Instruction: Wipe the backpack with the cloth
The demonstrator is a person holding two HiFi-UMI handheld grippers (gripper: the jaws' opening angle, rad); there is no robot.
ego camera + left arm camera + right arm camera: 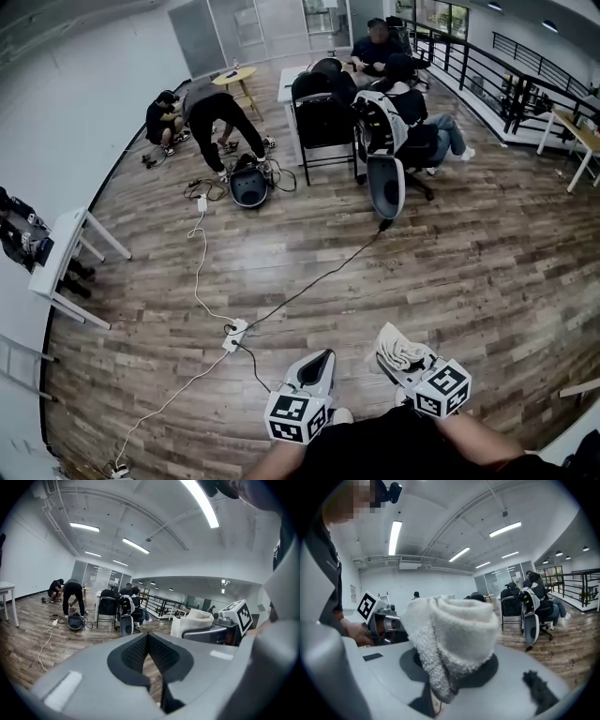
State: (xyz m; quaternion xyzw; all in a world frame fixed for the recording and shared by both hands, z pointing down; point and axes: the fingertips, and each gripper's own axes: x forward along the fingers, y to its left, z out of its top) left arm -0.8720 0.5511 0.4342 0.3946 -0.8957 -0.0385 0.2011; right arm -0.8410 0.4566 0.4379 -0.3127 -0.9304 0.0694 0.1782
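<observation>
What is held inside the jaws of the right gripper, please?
A rolled white fleecy cloth sits clamped in the right gripper, bulging above the jaws. It hides the gap between them, so whether anything else is caught there cannot be seen.

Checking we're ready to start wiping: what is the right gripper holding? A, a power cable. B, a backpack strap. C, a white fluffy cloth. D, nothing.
C: in the right gripper view, the right gripper is shut on a rolled white fluffy cloth that stands up out of it.
</observation>
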